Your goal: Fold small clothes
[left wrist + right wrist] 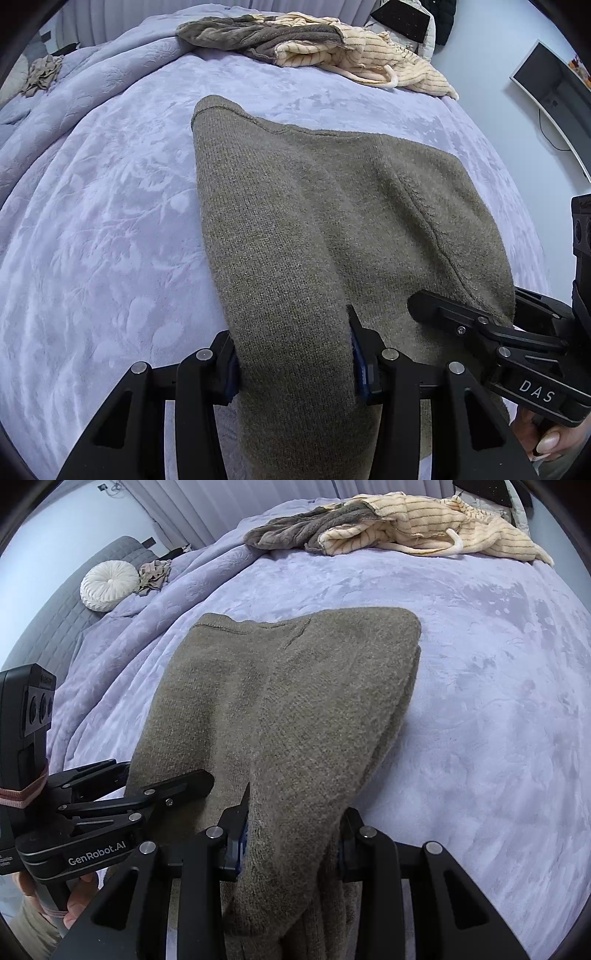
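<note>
An olive-brown knitted garment (332, 221) lies folded on the lavender bedspread (110, 221), its far edge resting flat and its near edge raised. My left gripper (293, 354) is shut on the garment's near left part, with cloth bunched between the fingers. My right gripper (291, 843) is shut on the near right part of the same garment (288, 701). The right gripper also shows in the left wrist view (480, 325), close beside the left one. The left gripper shows in the right wrist view (147, 797).
A pile of grey and cream striped clothes (314, 40) lies at the far end of the bed. A small beige crumpled garment (153, 574) and a round white cushion (109, 585) sit at the far left. A monitor (554, 92) hangs on the right wall.
</note>
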Demonstrator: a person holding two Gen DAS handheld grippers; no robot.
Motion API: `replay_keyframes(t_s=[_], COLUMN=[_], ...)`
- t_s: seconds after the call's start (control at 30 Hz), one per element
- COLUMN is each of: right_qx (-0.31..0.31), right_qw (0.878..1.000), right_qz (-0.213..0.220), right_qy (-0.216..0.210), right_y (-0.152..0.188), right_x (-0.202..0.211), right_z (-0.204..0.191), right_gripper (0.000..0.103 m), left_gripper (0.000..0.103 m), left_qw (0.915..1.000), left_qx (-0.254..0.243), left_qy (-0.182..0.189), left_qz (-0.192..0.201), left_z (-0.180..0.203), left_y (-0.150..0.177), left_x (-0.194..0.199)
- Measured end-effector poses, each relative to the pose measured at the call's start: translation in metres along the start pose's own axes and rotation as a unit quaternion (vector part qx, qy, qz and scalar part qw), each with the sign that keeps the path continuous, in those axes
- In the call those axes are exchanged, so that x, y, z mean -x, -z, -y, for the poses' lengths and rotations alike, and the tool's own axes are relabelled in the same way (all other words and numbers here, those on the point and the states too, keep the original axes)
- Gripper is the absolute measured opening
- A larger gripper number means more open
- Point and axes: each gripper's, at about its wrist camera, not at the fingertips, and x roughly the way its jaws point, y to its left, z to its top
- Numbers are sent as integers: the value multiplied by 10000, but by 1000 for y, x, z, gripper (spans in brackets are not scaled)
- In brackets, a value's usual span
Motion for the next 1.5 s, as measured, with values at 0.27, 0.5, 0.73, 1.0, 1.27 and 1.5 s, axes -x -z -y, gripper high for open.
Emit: replay_keyframes(t_s=[0.27,0.5,0.73,1.0,1.27,1.5], right_qx=[147,295,445,516,498,515], right_qw=[9999,9995,9990,9986,9987,9986], right_qz=[27,30,26,68,106,128], right_qy=[31,49,84,74,25,4], right_y=[21,39,59,79,95,108], right_x=[6,12,17,26,36,45], right_z=[-35,-61,-84,-99,-106,-112], right_gripper=[36,36,36,36,36,36], left_gripper=[48,48,48,48,48,48], left_qw=[10000,9999,9997,9997,9997,9997], left_qx=[50,116,193,201,195,168], left_qy=[-80,-113,-148,-126,-105,-90], left_qz=[25,54,64,110,124,120], left_z=[-17,-30,-36,-40,-40,-38], left_y=[27,53,76,98,114,124], left_x=[23,41,55,71,84,94])
